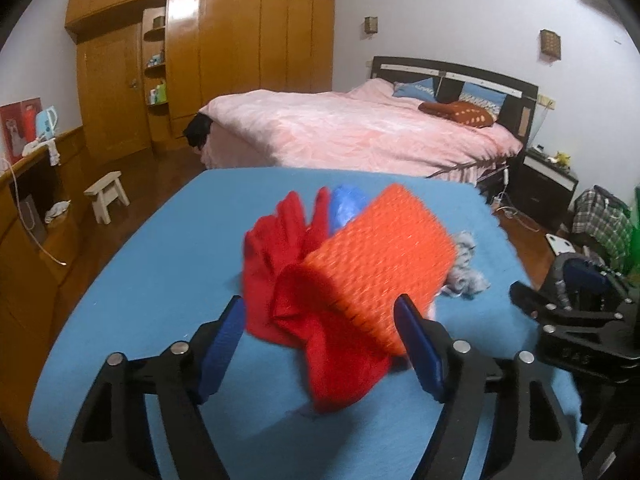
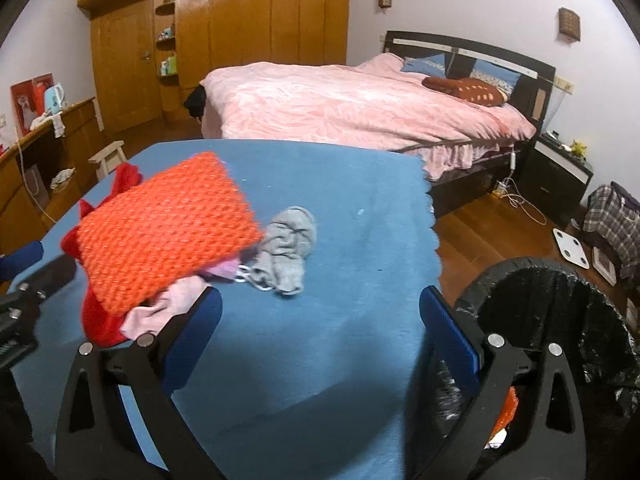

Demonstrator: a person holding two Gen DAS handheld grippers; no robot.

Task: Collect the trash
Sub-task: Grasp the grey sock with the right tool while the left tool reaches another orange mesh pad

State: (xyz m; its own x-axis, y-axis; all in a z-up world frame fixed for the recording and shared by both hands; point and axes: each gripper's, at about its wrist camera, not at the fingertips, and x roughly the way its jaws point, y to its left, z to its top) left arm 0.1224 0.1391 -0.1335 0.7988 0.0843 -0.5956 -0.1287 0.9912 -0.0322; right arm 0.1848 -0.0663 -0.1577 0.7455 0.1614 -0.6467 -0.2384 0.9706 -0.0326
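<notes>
Pile check: orange foam net (image 1: pixel 380 264) sits on top of the red cloth (image 1: pixel 280 280), with a grey rag (image 2: pixel 286 248) just beside it and a pink scrap (image 2: pixel 160 308) under its near edge, all on the blue table cover (image 2: pixel 340 208). Your left gripper (image 1: pixel 320 344) is spread wide, holding nothing, its blue pads flanking the near end of the net and the red cloth. Your right gripper (image 2: pixel 320 344) is also wide open and empty, over bare cover. The bin with the black liner (image 2: pixel 560 320) stands off the table's right edge, some orange already inside. Close the left pads on the net only, near its corner. My guess: the red cloth will snag and lift with it, so raise slowly.
</notes>
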